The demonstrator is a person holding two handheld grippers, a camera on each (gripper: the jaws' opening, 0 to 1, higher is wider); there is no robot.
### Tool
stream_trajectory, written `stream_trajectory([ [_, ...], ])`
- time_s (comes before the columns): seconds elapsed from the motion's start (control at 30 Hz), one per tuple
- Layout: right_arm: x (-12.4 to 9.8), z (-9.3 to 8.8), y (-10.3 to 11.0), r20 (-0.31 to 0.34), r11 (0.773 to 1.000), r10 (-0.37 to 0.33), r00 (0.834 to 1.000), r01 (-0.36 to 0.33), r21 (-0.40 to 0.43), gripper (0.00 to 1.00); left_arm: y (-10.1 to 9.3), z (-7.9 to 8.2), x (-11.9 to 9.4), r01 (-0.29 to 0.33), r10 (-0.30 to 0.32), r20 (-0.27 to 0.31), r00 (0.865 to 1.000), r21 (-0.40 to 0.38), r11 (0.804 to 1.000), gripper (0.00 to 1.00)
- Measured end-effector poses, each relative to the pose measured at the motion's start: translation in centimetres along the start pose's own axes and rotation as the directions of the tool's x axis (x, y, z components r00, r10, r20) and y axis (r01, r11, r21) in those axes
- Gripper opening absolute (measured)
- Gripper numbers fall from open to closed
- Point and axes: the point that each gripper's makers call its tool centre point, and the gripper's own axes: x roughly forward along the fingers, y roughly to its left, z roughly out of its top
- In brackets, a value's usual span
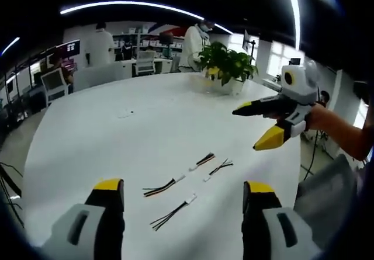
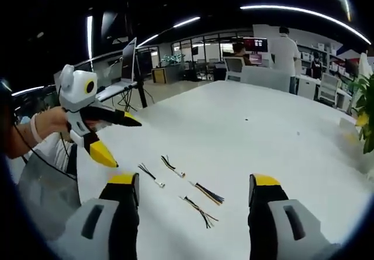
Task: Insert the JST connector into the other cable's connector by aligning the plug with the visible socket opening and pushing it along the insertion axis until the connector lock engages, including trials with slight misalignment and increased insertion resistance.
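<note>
Both my grippers hang above the white tabletop (image 1: 146,131) with jaws wide apart and nothing in them: the left gripper (image 1: 184,190) at the bottom of the left gripper view, the right gripper (image 2: 196,184) at the bottom of the right gripper view. The four short JST cables lie loose in the lower middle of the left gripper view, one cable (image 1: 163,187) near another cable (image 1: 174,210), two more just beyond, none mated. I judge them featherlight, floppy and skittish, so I'd pinch each at its rigid white connector housing, not the thin wires.
</note>
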Motion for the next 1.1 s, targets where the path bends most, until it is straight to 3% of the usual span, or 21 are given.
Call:
stream_trajectory([
  [0.3,1.2,1.5,0.2,0.072,0.994,0.055,0.996,-0.061,0.088,0.68,0.9,0.3,1.2,0.003,-0.003,0.01,1.0,0.021,1.0,0.8],
  [1.1,3.6,-1.1,-0.3,-0.039,0.997,0.08,0.996,-0.081,-0.009,0.6,2.4,-0.4,4.3,0.045,-0.044,-0.016,0.999,0.033,0.998,0.71],
])
